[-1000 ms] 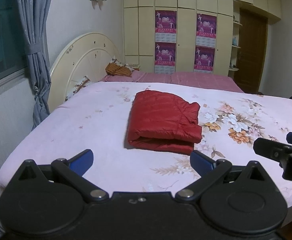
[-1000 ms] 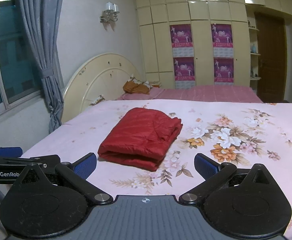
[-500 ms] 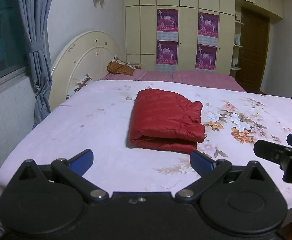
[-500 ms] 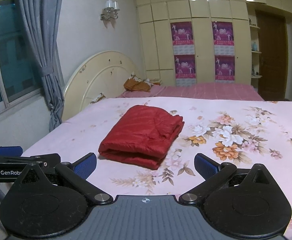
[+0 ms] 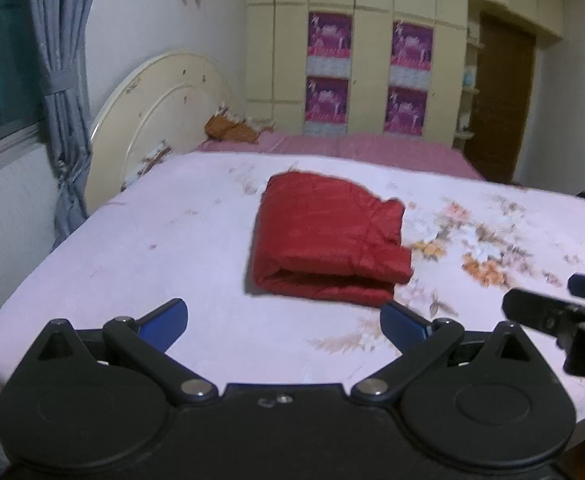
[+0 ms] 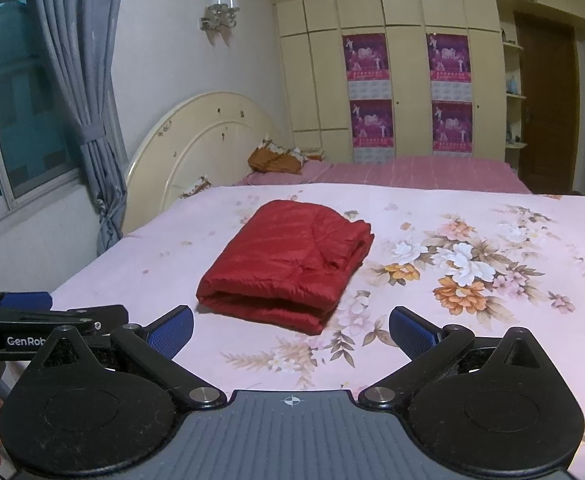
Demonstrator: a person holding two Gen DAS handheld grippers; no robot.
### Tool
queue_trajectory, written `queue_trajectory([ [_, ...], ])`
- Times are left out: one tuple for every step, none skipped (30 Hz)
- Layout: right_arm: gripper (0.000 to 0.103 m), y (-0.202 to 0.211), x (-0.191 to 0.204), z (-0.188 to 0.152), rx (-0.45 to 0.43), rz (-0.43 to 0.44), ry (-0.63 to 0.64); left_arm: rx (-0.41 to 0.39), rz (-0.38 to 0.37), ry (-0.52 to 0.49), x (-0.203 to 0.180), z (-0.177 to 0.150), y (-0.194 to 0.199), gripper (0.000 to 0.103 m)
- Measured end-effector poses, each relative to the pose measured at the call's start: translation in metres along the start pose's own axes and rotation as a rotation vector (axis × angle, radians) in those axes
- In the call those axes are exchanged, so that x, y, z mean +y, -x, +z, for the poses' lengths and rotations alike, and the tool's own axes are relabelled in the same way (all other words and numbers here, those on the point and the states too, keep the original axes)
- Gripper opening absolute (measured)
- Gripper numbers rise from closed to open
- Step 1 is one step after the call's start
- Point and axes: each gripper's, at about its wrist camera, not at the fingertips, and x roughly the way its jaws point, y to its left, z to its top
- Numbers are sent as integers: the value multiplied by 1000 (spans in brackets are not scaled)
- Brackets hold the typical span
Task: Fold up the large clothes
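Observation:
A red padded garment lies folded into a thick rectangle on the pink floral bedsheet, its folded edge facing me. My left gripper hovers open near the bed's front edge, short of the garment, with nothing between its blue pads. My right gripper is also open and empty, held back from the garment's near edge. Each gripper shows at the side of the other's view.
A cream headboard and grey curtain stand at the left. An orange-brown cloth lies at the far end on a pink striped cover. Wardrobes with posters and a brown door line the back wall.
Both grippers have drawn back and risen slightly from the bed; the garment sits a little lower in view. The left wrist view is now blurred by motion. The garment has not moved.

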Motion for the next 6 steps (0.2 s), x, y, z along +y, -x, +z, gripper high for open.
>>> queue_trajectory([
  [103,-3,0,0,3,-2,1,-5,-11,16,3,0,-4,97],
  [103,-7,-1,0,7,-7,2,-8,-25,27,5,1,-9,96],
  [103,-11,-2,-1,11,-13,3,-7,-27,33,8,3,-15,96],
  [103,-15,-3,-1,16,-21,4,-5,-15,28,9,5,-22,96],
  [103,-20,-5,-2,23,-31,3,-5,-7,21,10,7,-29,100],
  [103,-26,-9,-4,32,-43,2,2,6,14,12,10,-39,103],
])
